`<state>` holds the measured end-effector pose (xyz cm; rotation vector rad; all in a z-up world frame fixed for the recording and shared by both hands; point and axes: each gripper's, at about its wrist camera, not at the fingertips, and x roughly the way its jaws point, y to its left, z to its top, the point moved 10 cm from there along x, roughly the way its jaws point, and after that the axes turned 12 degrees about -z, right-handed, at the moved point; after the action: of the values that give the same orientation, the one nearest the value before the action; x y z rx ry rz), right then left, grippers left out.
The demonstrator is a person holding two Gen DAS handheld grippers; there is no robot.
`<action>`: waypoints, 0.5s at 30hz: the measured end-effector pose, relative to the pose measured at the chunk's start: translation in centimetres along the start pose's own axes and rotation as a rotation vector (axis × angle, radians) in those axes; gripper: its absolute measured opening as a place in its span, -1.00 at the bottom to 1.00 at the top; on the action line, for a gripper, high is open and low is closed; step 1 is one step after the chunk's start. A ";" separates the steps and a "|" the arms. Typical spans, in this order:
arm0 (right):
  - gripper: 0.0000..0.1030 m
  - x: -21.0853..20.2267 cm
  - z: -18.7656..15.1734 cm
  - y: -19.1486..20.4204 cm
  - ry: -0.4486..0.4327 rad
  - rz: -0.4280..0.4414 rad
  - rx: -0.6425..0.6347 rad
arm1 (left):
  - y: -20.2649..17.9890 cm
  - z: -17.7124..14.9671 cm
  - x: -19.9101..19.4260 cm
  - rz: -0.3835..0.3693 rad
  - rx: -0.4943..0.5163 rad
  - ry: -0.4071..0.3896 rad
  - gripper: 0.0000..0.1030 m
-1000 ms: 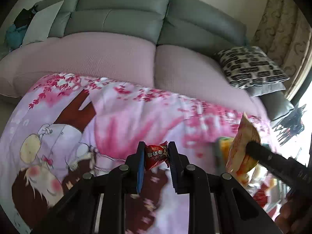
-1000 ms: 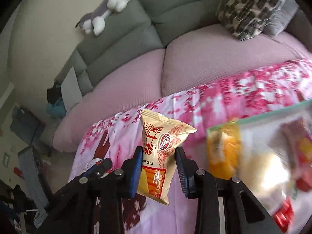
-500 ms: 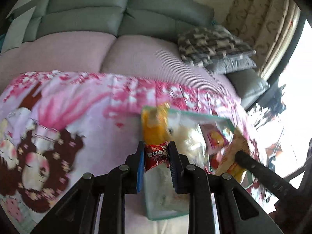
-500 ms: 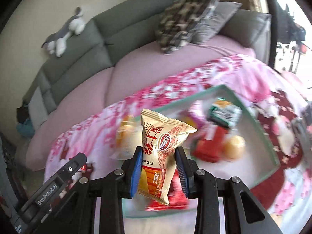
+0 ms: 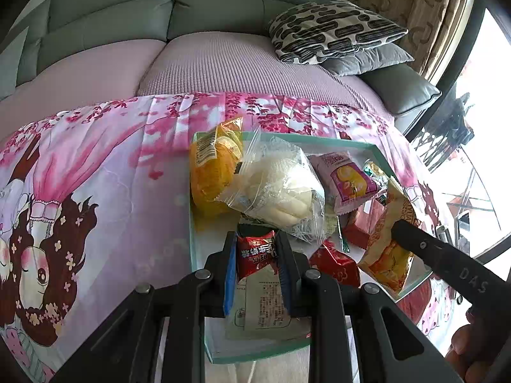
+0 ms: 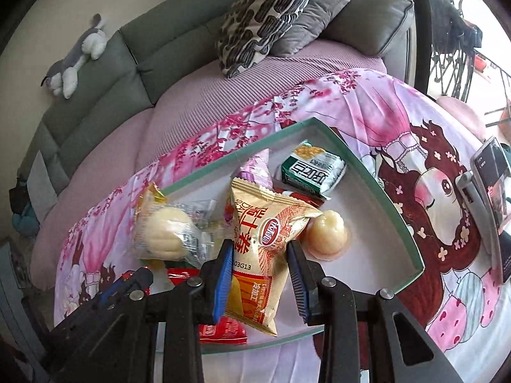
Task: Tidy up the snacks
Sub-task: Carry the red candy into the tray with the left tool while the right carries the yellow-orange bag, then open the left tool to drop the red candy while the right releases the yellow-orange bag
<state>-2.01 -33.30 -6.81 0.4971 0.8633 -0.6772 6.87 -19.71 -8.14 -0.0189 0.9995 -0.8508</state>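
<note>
Left tool: clamped on a small red packet, hovering over the tray's near end.
Right tool: gripping a tan snack bag, above the tray.
Tray: snacks heaped inside, on the pink cloth.
Beyond: sofa, patterned cushion.

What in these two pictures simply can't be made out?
- Left wrist view: the lower part of the small red snack packet is hidden between the fingers of the left hand-held gripper.
- Right wrist view: the bottom of the tan and orange snack bag, shut in the right hand-held gripper, covers a flat red packet.
- Both views: the near rim of the shallow green-edged white tray sits behind the gripper frames.
</note>
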 end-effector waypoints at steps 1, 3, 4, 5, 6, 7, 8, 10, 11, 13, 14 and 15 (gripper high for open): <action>-0.30 0.3 -0.1 -0.2 0.007 -0.012 -0.008 | -0.1 0.0 0.1 0.003 0.003 0.003 -0.53; -0.30 0.7 -0.4 -0.6 0.018 -0.023 -0.005 | -0.3 -0.1 0.2 0.008 0.005 0.006 -0.51; -0.30 0.9 -0.5 -0.8 0.026 -0.030 -0.002 | -0.3 0.0 0.1 0.011 0.000 0.005 -0.47; -0.28 1.0 -0.5 -1.0 0.028 -0.033 -0.001 | -0.4 -0.1 0.1 0.008 -0.003 0.013 -0.31; -0.28 1.1 -0.5 -1.2 0.032 -0.039 -0.001 | -0.5 -0.1 0.0 0.005 -0.003 0.015 -0.13; -0.28 1.1 -0.5 -1.4 0.036 -0.048 0.000 | -0.5 -0.1 -0.2 0.007 -0.004 0.013 -0.05; -0.28 1.1 -0.5 -1.5 0.037 -0.054 0.001 | -0.5 -0.1 -0.5 0.013 -0.002 0.012 0.03; -0.28 1.0 -0.5 -1.7 0.038 -0.059 -0.001 | -0.6 0.0 -1.1 0.021 0.004 0.004 0.05; -0.27 1.0 -0.5 -1.7 0.041 -0.060 -0.006 | -0.5 0.1 -1.5 0.028 0.003 -0.003 0.11; -0.03 0.9 -0.6 -1.6 0.042 -0.065 -0.015 | -0.2 0.2 -2.2 0.046 -0.011 -0.015 0.29; 0.16 0.8 -0.6 -1.6 0.042 -0.072 -0.027 | 0.1 0.2 -2.6 0.058 -0.022 -0.022 0.43; 0.21 0.8 -0.7 -1.5 0.039 -0.077 -0.035 | 0.5 0.2 -2.9 0.073 -0.031 -0.027 0.55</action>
<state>-3.07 -34.16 -8.02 0.4487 0.9337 -0.7236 6.56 -17.60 -6.06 -0.0201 0.9818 -0.7669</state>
